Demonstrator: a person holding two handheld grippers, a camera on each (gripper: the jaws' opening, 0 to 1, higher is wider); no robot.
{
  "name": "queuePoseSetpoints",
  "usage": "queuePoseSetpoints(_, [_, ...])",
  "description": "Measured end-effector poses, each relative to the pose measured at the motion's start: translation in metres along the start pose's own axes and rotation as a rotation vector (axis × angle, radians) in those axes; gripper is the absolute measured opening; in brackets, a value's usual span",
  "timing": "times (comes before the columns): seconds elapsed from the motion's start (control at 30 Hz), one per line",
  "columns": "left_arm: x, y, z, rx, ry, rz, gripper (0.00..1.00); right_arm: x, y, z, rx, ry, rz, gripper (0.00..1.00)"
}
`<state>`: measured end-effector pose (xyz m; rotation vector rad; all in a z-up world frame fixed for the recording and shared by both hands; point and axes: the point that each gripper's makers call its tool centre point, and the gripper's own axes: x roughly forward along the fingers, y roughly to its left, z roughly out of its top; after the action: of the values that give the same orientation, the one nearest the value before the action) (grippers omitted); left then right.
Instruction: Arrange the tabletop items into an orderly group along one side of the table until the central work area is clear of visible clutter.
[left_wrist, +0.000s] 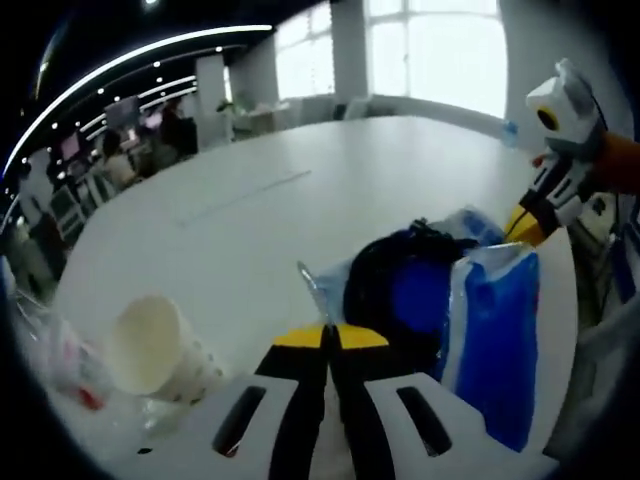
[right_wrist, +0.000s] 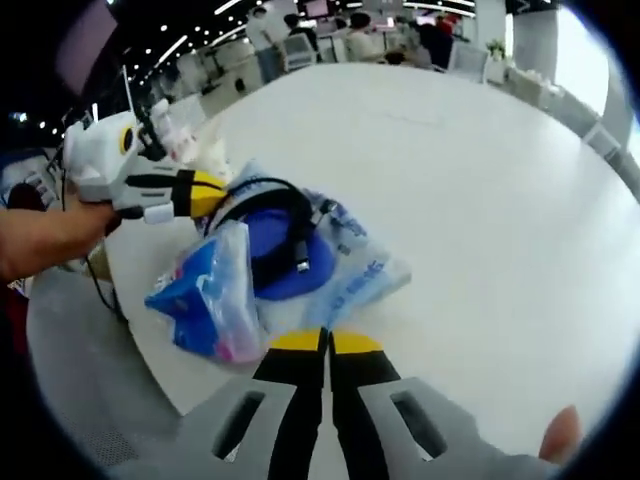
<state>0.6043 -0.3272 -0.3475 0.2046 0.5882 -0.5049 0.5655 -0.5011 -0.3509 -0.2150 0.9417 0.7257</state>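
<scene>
A heap lies near the white table's (right_wrist: 480, 180) edge: a blue plastic pack (right_wrist: 205, 295), a coiled black cable (right_wrist: 270, 215) on a blue item (right_wrist: 285, 262), and a clear printed bag (right_wrist: 360, 270). In the left gripper view the cable (left_wrist: 385, 280) and the blue pack (left_wrist: 495, 340) sit just beyond my left gripper (left_wrist: 330, 337), whose jaws are shut with nothing between them. A paper cup (left_wrist: 150, 350) lies on its side to its left. My right gripper (right_wrist: 325, 342) is shut, just short of the heap. The left gripper (right_wrist: 212, 190) hovers by the cable; the right gripper (left_wrist: 525, 228) touches the pack's far corner.
Crumpled clear wrappers (left_wrist: 50, 360) lie past the cup. The table's edge (right_wrist: 130, 320) runs close behind the heap, with grey floor below. A hand (right_wrist: 40, 235) holds the left gripper. Desks, chairs and people (left_wrist: 120, 160) fill the room beyond the wide bare tabletop (left_wrist: 330, 180).
</scene>
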Motion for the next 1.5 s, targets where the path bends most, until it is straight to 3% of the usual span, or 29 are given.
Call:
queuePoseSetpoints(0.7, [0.020, 0.026, -0.002, -0.055, 0.067, 0.202, 0.00, 0.036, -0.035, 0.042, -0.114, -0.012, 0.137, 0.01])
queuePoseSetpoints(1.17, [0.028, 0.035, -0.015, -0.065, 0.132, 0.280, 0.00, 0.062, -0.038, 0.045, -0.134, -0.003, 0.209, 0.01])
queuePoseSetpoints(1.5, [0.029, 0.039, -0.022, -0.051, 0.166, 0.302, 0.00, 0.066, -0.038, 0.045, -0.119, -0.007, 0.235, 0.01])
